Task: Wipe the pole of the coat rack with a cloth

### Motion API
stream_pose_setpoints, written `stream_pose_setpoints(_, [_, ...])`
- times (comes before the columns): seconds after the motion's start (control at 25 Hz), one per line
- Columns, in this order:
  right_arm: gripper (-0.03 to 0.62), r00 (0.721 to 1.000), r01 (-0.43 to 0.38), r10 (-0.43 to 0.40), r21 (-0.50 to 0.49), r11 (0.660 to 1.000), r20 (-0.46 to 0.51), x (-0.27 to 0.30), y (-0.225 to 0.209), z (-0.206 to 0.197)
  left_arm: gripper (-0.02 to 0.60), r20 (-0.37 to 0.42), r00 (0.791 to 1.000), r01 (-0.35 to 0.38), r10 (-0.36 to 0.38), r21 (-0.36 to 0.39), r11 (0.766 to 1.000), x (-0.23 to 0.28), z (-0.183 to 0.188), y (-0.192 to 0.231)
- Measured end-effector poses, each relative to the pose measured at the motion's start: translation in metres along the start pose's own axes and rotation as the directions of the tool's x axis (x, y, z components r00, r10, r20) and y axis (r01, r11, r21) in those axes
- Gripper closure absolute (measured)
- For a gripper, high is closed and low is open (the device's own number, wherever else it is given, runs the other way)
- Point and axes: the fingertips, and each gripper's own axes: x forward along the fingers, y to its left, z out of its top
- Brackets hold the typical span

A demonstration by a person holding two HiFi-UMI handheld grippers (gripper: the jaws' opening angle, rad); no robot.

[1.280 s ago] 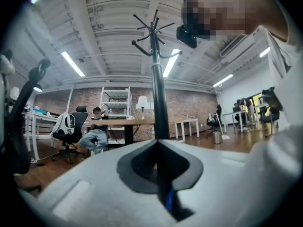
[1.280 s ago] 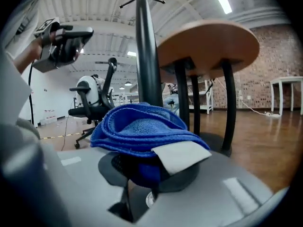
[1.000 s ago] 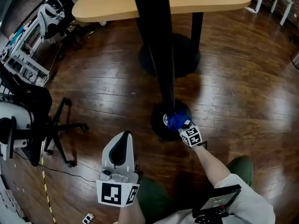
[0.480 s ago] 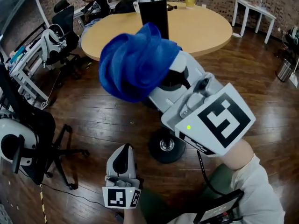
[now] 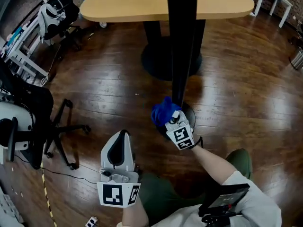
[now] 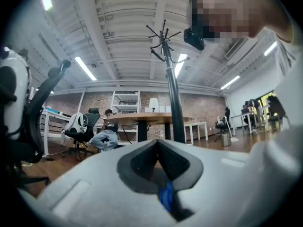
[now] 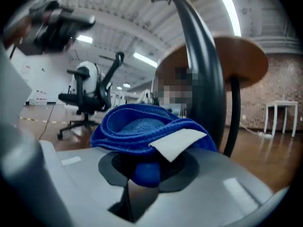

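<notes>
We see right gripper (image 5: pixel 169 121) pinching blue cloth (image 5: pixel 162 111) beside pole (image 5: pixel 182 41); cloth hides its jaw tips; left gripper (image 5: pixel 121 135) pressed together, empty.

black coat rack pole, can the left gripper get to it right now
Probably yes: the left gripper, jaws shut, faces the black coat rack pole with only wooden floor between. The right gripper, clamping the blue cloth, sits low by the pole, so higher up looks free.
</notes>
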Motion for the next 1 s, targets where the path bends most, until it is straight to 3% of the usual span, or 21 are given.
stream_pose_setpoints(0.08, [0.496, 0.97, 0.022, -0.007, 0.056, 0.998, -0.245, 0.017, 0.015, -0.142, 0.58, 0.0, 1.0, 0.004, -0.004, 0.002, 1.0, -0.004, -0.003, 0.004])
stream_pose_setpoints(0.16, [0.496, 0.917, 0.046, -0.004, 0.094, 0.995, -0.398, 0.016, 0.025, -0.236, 0.58, -0.005, 1.0, 0.008, -0.007, 0.012, 1.0, -0.01, -0.007, 0.009])
stream_pose_setpoints(0.24, [0.496, 0.887, 0.056, 0.003, 0.113, 0.992, -0.461, 0.017, 0.025, -0.277, 0.58, -0.019, 1.0, -0.001, 0.001, 0.015, 1.0, -0.013, -0.016, 0.017])
stream_pose_setpoints(0.32, [0.497, 0.895, 0.04, 0.019, 0.122, 0.992, -0.446, 0.02, 0.027, -0.257, 0.58, -0.051, 0.999, -0.017, 0.017, -0.003, 1.0, -0.014, -0.021, 0.028])
stream_pose_setpoints(0.4, [0.497, 0.933, -0.006, 0.056, 0.141, 0.99, -0.356, 0.016, 0.033, -0.176, 0.58, -0.074, 0.997, -0.032, 0.03, -0.022, 0.999, -0.013, -0.002, 0.034])
stream_pose_setpoints(0.44, [0.497, 0.958, -0.03, 0.071, 0.15, 0.988, -0.278, 0.01, 0.035, -0.111, 0.58, -0.074, 0.997, -0.035, 0.033, -0.025, 0.999, -0.012, 0.018, 0.036])
stream_pose_setpoints(0.52, [0.497, 0.996, -0.068, 0.076, 0.146, 0.987, -0.05, -0.02, 0.029, 0.062, 0.58, -0.07, 0.997, -0.025, 0.023, -0.025, 0.999, -0.006, 0.071, 0.037])
stream_pose_setpoints(0.6, [0.497, 0.98, -0.075, 0.052, 0.112, 0.991, 0.193, -0.071, 0.011, 0.248, 0.58, -0.068, 0.998, 0.0, -0.003, -0.031, 1.0, 0.003, 0.131, 0.035])
stream_pose_setpoints(0.68, [0.497, 0.935, -0.047, 0.016, 0.078, 0.996, 0.353, -0.127, -0.016, 0.399, 0.58, -0.061, 0.998, 0.031, -0.034, -0.04, 0.999, 0.017, 0.197, 0.027])
stream_pose_setpoints(0.8, [0.497, 0.915, -0.029, -0.005, 0.077, 0.997, 0.404, -0.199, -0.051, 0.539, 0.58, -0.063, 0.995, 0.074, -0.076, -0.039, 0.997, 0.037, 0.309, 0.001])
stream_pose_setpoints(0.88, [0.497, 0.919, -0.023, -0.018, 0.098, 0.995, 0.393, -0.249, -0.065, 0.608, 0.58, -0.065, 0.993, 0.099, -0.101, -0.037, 0.994, 0.041, 0.385, -0.016])
stream_pose_setpoints(1.0, [0.496, 0.926, 0.058, -0.086, 0.088, 0.994, 0.367, -0.323, -0.08, 0.701, 0.58, -0.028, 0.993, 0.117, -0.118, -0.01, 0.993, 0.037, 0.499, -0.029])
